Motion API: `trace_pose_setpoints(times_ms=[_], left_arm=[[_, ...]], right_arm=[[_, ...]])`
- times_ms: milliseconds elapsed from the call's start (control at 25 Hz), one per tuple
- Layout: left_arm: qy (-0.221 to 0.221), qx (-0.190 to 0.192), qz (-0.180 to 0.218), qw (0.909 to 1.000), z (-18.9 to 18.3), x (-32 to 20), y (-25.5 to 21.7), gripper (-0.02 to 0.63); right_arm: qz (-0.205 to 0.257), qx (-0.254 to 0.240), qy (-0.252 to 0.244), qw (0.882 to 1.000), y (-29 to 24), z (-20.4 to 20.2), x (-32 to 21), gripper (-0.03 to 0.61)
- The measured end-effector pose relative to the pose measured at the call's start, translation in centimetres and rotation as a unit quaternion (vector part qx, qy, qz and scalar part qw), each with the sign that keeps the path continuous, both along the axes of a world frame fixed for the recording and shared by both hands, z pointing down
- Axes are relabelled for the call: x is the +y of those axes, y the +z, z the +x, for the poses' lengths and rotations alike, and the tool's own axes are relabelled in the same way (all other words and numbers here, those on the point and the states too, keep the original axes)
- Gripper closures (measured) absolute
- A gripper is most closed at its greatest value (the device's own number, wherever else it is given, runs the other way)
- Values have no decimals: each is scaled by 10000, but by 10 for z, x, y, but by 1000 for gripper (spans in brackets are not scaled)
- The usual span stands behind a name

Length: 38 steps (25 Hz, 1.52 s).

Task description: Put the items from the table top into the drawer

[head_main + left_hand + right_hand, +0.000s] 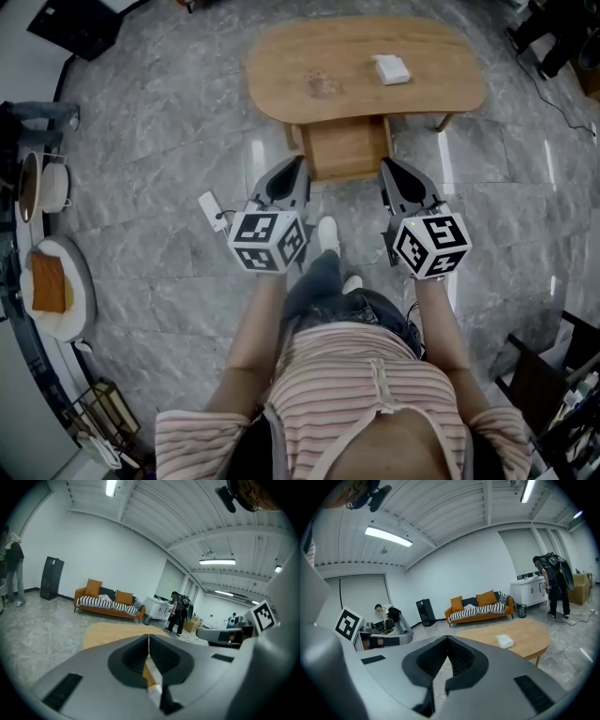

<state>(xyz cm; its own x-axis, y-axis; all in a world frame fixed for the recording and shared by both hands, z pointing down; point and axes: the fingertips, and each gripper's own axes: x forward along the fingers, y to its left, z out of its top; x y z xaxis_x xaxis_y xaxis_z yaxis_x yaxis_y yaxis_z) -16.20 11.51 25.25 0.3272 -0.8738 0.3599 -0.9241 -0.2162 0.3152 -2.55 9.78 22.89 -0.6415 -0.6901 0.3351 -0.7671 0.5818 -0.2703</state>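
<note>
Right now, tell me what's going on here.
A person stands facing a wooden table, a claw in each hand. The left claw and the right claw are both shut and empty, short of the table. A white packet lies untouched on the tabletop; the drawer below looks pulled out.

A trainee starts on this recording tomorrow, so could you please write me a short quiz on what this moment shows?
1. True or false: the white packet lies on the wooden table.
2. Pick one. The left gripper and the right gripper are: A) both open; B) both shut and empty; C) both shut on the packet.
3. In the right gripper view, what furniture stands by the wall beyond the table?
Key: 1 true. 2 B. 3 an orange sofa.
</note>
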Motion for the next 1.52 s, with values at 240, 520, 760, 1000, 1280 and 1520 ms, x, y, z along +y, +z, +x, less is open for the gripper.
trace_pose_setpoints(times_ms=[240,520,760,1000,1280,1520], left_arm=[[-134,41,-250,9996,-31,-36,18,600],[-186,-15,-636,9978,-49,-73,51,598],[-318,-14,-963,9948,-52,-129,84,598],[-698,291,-1405,9872,-56,-192,125,596],[-1152,302,-1953,9735,-56,-248,184,564],[-1358,235,-2351,9622,-62,-286,230,534]], right_arm=[[-120,175,26,9998,8,-22,-44,578],[-273,370,23,9989,29,-32,-82,578],[-373,398,-109,9984,46,-33,-132,578],[-440,364,-301,9979,66,-38,-196,578],[-714,520,-685,9937,106,-39,-254,578],[-980,576,-951,9890,143,-51,-297,578]])
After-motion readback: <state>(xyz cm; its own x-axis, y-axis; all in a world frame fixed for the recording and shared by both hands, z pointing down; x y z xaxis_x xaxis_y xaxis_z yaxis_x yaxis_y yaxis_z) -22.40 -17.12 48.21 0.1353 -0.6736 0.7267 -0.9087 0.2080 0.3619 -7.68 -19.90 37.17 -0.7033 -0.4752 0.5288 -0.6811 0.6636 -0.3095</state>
